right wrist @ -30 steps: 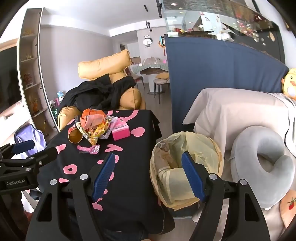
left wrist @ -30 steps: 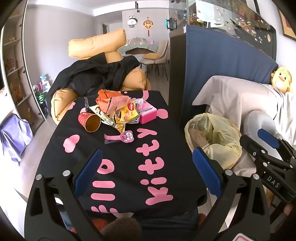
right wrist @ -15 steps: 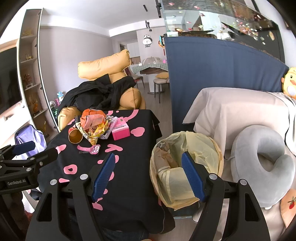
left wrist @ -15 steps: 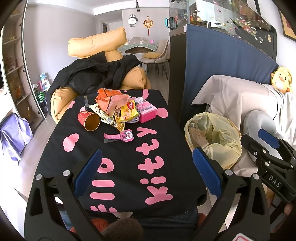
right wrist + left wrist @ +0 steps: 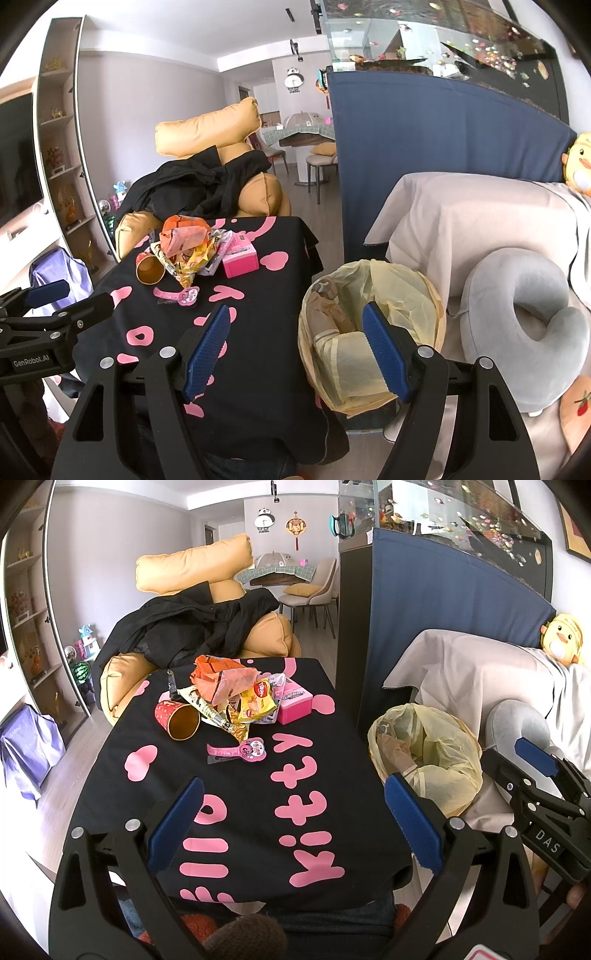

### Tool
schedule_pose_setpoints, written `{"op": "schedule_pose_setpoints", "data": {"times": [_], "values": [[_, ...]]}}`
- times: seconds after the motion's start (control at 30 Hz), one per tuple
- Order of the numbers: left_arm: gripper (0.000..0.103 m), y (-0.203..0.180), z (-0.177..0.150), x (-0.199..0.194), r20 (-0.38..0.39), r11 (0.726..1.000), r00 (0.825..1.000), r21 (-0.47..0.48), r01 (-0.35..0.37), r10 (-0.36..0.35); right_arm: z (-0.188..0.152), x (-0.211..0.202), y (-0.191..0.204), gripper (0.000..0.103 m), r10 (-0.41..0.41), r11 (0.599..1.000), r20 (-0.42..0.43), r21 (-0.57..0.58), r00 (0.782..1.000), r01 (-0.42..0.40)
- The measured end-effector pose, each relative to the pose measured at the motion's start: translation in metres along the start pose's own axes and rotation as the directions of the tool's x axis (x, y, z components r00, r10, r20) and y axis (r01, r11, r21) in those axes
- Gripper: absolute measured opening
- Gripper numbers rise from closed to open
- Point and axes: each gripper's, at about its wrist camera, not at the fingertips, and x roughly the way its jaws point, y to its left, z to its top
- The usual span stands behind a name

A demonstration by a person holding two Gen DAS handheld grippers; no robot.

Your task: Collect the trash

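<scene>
A heap of snack wrappers (image 5: 236,690) lies at the far end of the table under a black cloth with pink letters (image 5: 332,805). Beside it are a tipped red paper cup (image 5: 177,720), a pink box (image 5: 295,705) and a pink clip (image 5: 240,751). The heap also shows in the right wrist view (image 5: 188,243). A bin with a yellow bag (image 5: 428,757) stands right of the table, also in the right wrist view (image 5: 369,332). My left gripper (image 5: 291,827) is open and empty over the table's near end. My right gripper (image 5: 295,350) is open and empty above the bin's near rim.
An orange beanbag chair with a black coat (image 5: 192,627) stands behind the table. A sofa under a beige cover (image 5: 472,221) with a grey neck pillow (image 5: 524,328) is right of the bin. A blue partition (image 5: 424,155) stands behind it. Shelves (image 5: 26,627) line the left wall.
The left wrist view has shifted very slightly. Both grippers stay open and nothing on the table has moved.
</scene>
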Motion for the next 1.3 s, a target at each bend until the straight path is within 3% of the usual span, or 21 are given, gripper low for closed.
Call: {"op": "schedule_pose_setpoints", "data": {"times": [1.3], "values": [[0.094,0.0002,0.0001,0.0001,-0.003,1.000,1.000,-0.003,0.002,-0.002,-0.0034,-0.0014,-0.0070,0.070,-0.001,1.000,-0.001,0.007,1.000,0.002]]}}
